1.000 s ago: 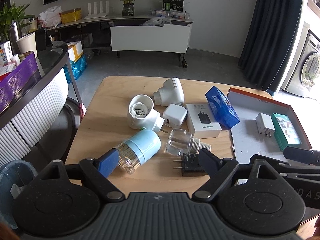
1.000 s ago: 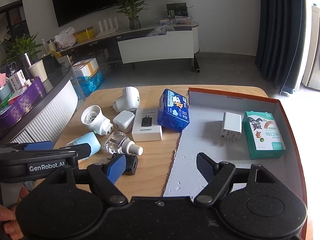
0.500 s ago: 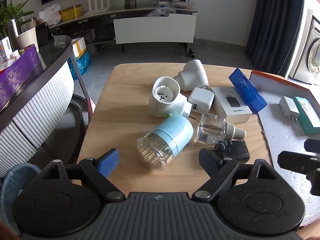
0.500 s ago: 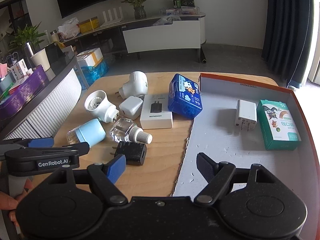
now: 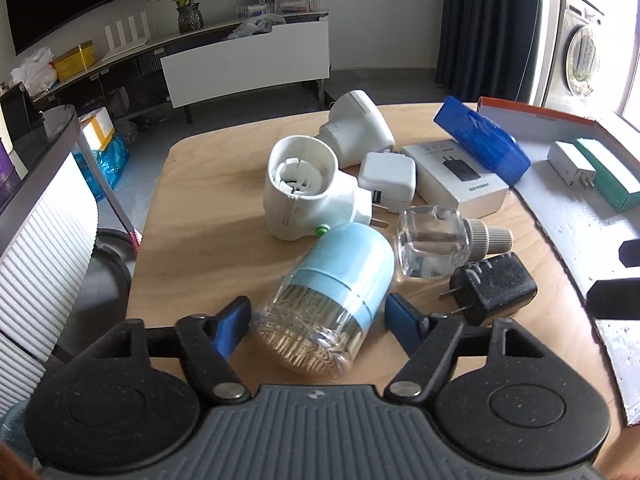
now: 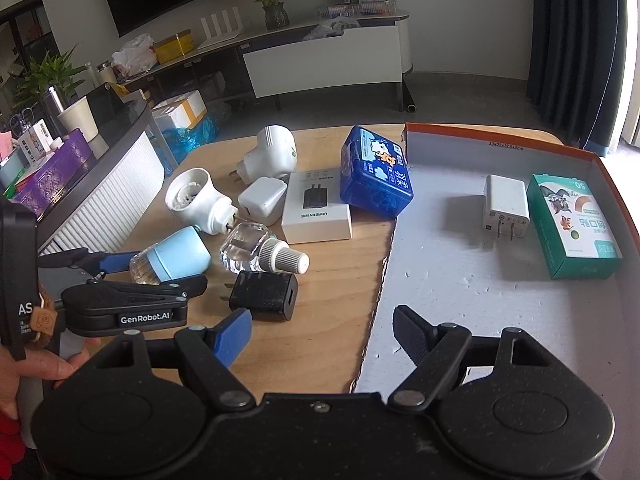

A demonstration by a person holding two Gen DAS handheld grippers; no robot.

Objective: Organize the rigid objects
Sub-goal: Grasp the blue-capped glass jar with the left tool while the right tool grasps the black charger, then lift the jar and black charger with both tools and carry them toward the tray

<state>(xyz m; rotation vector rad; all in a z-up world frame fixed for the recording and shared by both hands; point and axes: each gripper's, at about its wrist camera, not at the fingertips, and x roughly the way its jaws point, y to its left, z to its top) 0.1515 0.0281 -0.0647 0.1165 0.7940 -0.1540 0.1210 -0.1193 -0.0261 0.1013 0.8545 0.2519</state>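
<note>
A person's two hand-held grippers hover over a round-cornered wooden desk (image 5: 192,216).

Nearest the front edge, the left gripper (image 5: 318,320) has just been closing, and its blue-padded fingers (image 5: 230,326) now flank the clear end of a pale blue and transparent plastic toothpick jar (image 5: 332,300) lying on its side. The pads sit just beside the jar; whether they press on it cannot be told. From the right wrist view, a hand (image 6: 24,364) holds this gripper at the desk's left edge.

The right gripper (image 6: 322,332) stands open and empty above the front edge, straddling the border between bare wood and a shallow white cardboard tray with an orange rim (image 6: 460,280).

Just beside the jar lies a black plug-in charger (image 5: 494,288), and behind that a clear glass bottle with a ribbed beige cap (image 5: 436,240), also on its side.

Farther back, near the desk's middle, sit a white round plug-in socket adapter (image 5: 304,192), a small white cube charger (image 5: 388,178), a flat white box printed with a charger (image 5: 456,178) and a blue patterned case (image 5: 480,140). A second white round adapter (image 5: 356,130) lies toward the far edge.

In the tray on the right lie a white wall charger (image 6: 506,206) and a green-and-white carton (image 6: 572,226), close together.
</note>
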